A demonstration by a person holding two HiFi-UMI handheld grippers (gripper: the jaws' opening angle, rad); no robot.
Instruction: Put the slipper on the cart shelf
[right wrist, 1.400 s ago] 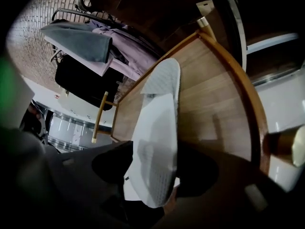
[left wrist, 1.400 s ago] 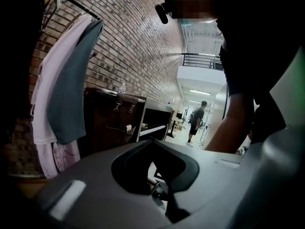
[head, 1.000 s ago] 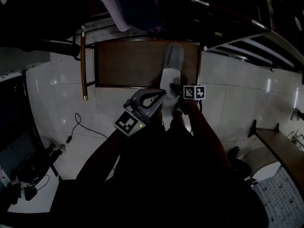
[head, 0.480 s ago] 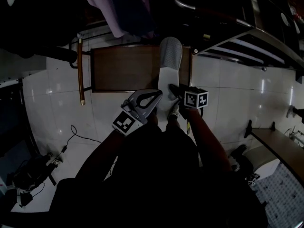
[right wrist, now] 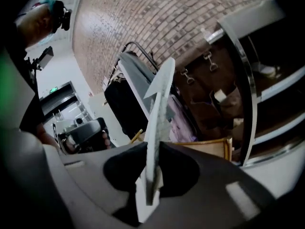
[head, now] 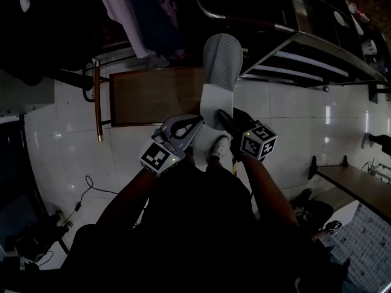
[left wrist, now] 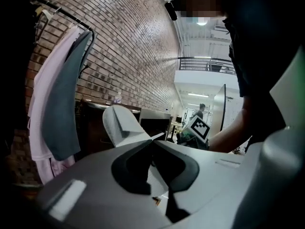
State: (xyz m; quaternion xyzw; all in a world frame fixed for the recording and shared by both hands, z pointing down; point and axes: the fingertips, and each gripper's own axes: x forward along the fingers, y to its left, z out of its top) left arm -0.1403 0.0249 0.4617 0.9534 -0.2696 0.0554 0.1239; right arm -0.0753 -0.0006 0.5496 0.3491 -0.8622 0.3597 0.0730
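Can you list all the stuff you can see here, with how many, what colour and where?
slipper: one, grey and white, held up above the table's right end
table: one, brown wood, on the floor ahead
cart: one, silver metal shelves, upper right
clothes: a few, pink and dark, hanging at the top left
pole: one, brown, left of the table
cable: one, dark, on the floor at lower left
floor: white tiles
brick wall: reddish brown, behind the clothes
left gripper: one, grey, shut on the slipper's near end
right gripper: one, dark, jaws just been closing, now shut on the slipper's sole
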